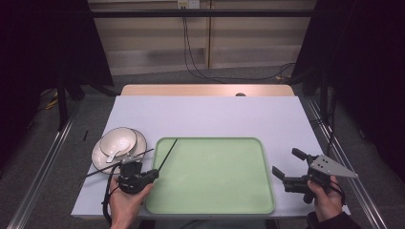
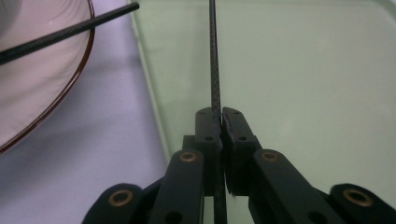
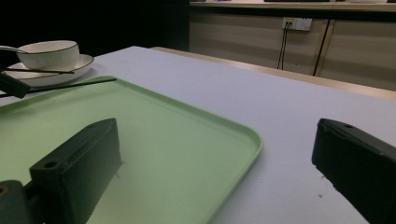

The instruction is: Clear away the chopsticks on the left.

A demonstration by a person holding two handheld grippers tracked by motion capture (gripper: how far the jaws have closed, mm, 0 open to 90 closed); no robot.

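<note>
Sitting at a table (image 1: 210,114) w/ a pale cloth, a person is holding a gripper in each hand. Left gripper (image 1: 154,172) is hovering at the tray's near-left corner, jaws pinched together on a thin black chopstick (image 1: 168,155); in the left gripper view the chopstick (image 2: 215,56) is running straight up from between the closed jaws, over the green tray (image 2: 303,70). In the high view it is slanting up & away, tip crossing the tray's left rim.

A 2nd chopstick (image 1: 119,163) is lying across the plate (image 1: 98,157) to the left of the tray, its right end reaching toward the tray edge. On the plate is sitting a white bowl (image 1: 119,140) w/ a spoon (image 1: 114,152) resting in it.

Right gripper (image 1: 286,164) is hovering off the tray's (image 1: 215,176) right side, near the table's right edge, jaws spread wide w/ nothing between them. Its own view is showing one jaw over the tray (image 3: 177,140), the other over bare cloth, w/ bowl (image 3: 49,53) & plate (image 3: 51,74) far off at left.
</note>
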